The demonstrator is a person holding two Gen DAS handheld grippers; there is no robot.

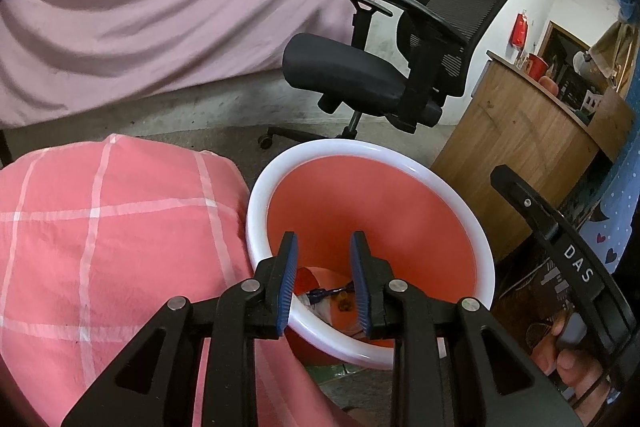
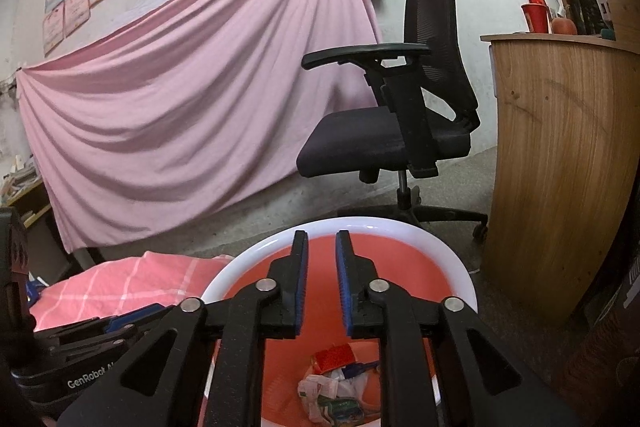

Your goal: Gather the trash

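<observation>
Both grippers hang over the mouth of a red bin with a white rim, which stands on the floor just beside a pink checked quilt.

In the left wrist view, the left gripper points down into the bin; its jaws stand a narrow gap apart with nothing between them. Past the gap, at the bottom of the bin, lies the trash: crumpled wrappers and a red scrap. The quilt lies at 9 o'clock from the gripper, touching the bin's rim. At 4 o'clock, a hand grips the handle of the other tool.

In the right wrist view, the right gripper also sits above the bin, jaws slightly apart and empty. The trash shows below it at 6 o'clock, a heap of white, green and red wrappers on the bin floor.

Behind the bin, at 12 o'clock, stands a black office chair. A wooden counter stands at 2 o'clock, and a pink sheet hangs on the wall at 10 o'clock.
</observation>
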